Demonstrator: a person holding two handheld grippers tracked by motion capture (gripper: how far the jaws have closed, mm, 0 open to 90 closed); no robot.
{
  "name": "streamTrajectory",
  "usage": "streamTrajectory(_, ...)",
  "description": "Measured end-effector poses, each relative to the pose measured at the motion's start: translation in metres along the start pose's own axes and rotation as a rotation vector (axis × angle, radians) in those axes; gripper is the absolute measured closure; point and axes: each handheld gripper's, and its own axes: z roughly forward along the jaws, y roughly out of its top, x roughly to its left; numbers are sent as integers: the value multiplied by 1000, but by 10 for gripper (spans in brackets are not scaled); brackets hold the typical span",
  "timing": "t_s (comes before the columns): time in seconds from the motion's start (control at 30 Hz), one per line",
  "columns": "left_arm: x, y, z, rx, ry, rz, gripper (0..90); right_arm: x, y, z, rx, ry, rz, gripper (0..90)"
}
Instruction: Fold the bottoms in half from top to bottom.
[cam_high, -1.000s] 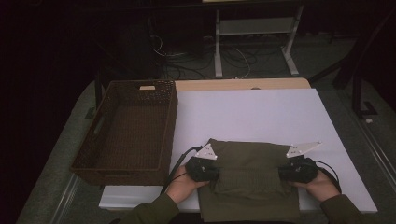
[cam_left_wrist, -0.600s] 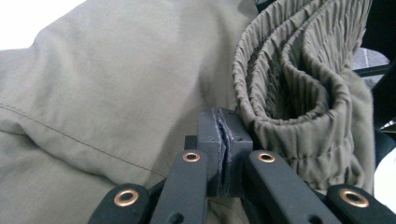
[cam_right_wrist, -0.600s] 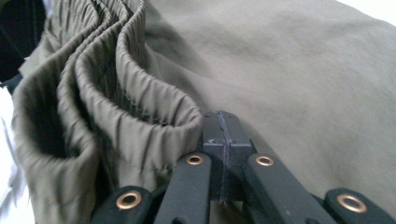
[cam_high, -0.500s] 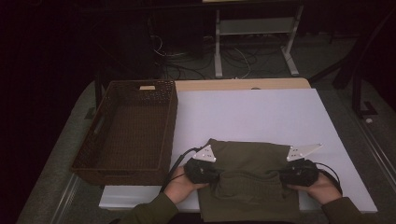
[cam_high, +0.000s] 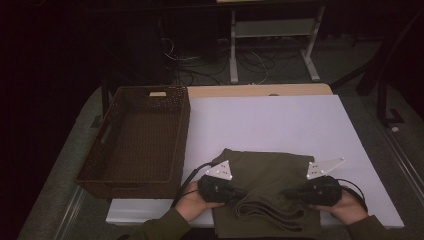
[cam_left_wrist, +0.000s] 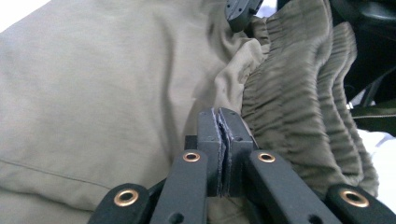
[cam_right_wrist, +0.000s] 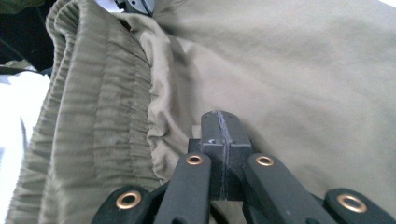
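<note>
The olive garment (cam_high: 267, 192) lies folded at the near edge of the surface (cam_high: 280, 125), with the left claw (cam_high: 239, 194) and right claw (cam_high: 292, 194) pressed together beside its waistband, apparently leaving transfer to the wicker basket (cam_high: 135, 142).

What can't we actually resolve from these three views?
- Whether cloth is pinched: in both gripper views the shut jaws press together, hiding any fabric between them.
- Near edge of the folded olive garment: cut off by the bottom edge in the high view.
- Wicker basket: its interior is too dark to check for small items in the high view.
- Garment type: folds hide the shape; the elastic waistband shows, no legs.
</note>
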Motion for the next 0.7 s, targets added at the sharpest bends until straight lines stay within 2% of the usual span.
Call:
streamTrajectory(0.27,-21,-1,-4,13,-44,37,872,24,0,2,30,49,-45,892)
streamTrajectory(0.43,-30,-6,3,62,-83,55,858,39,-5,12,107,81,-82,892)
streamTrajectory(0.7,-28,-8,8,89,-99,35,785,39,-5,16,140,109,-90,892)
